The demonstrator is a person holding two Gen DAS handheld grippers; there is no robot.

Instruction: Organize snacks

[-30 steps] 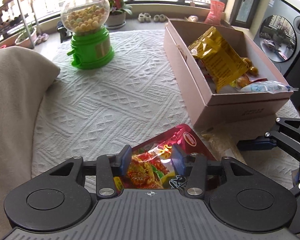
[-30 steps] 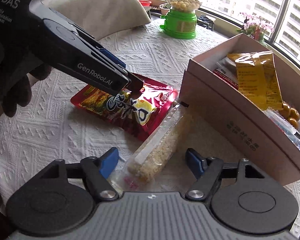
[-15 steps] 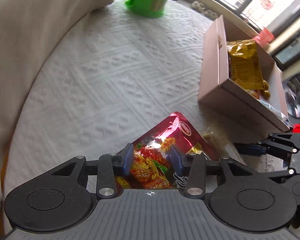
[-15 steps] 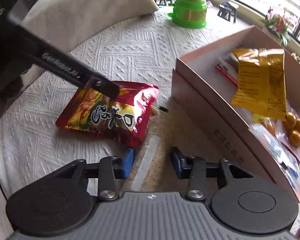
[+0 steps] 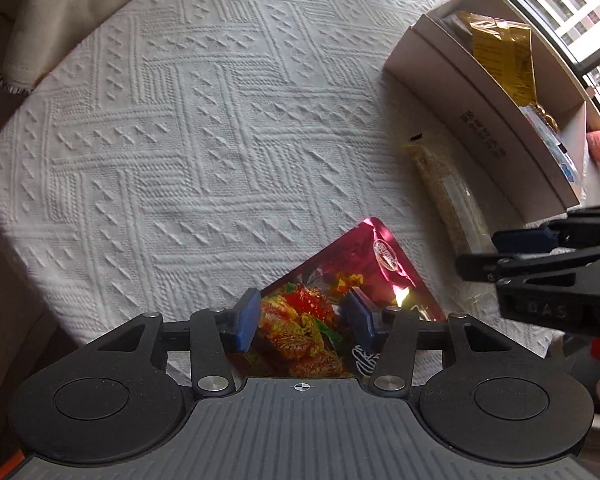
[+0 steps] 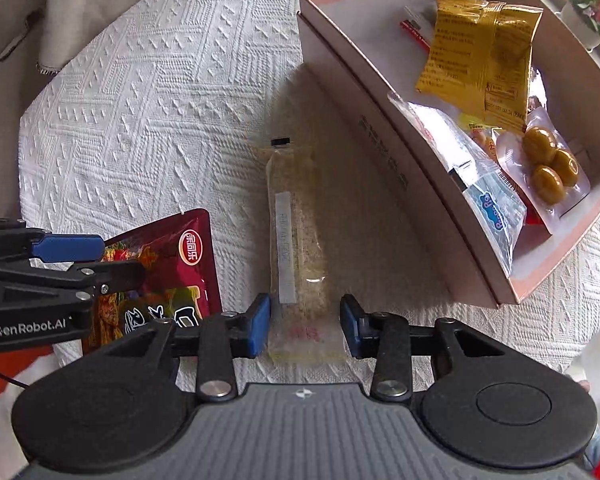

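My left gripper (image 5: 302,320) points down at the table with a red snack bag (image 5: 364,264) between its blue pads. Its jaws are opening, though the pads still touch the bag. In the right wrist view this same bag (image 6: 180,256) lies at the left under the left gripper (image 6: 100,264). The right gripper (image 6: 305,330) is shut on the near end of a long clear packet of pale crumbs (image 6: 296,216), which lies on the cloth beside the box. From the left wrist camera, that packet (image 5: 448,196) and the right gripper (image 5: 500,248) appear at the right.
A pink cardboard box (image 6: 380,152) stands at the right, holding a yellow bag (image 6: 476,60), a pack of brown balls (image 6: 548,160) and other packets. White knitted tablecloth (image 5: 180,140) covers the round table. A beige cushion (image 5: 60,20) lies at the far left edge.
The right jaws closed onto the clear packet. The left gripper rolled and shifted with the red bag still between its pads; the green candy dispenser left both views.
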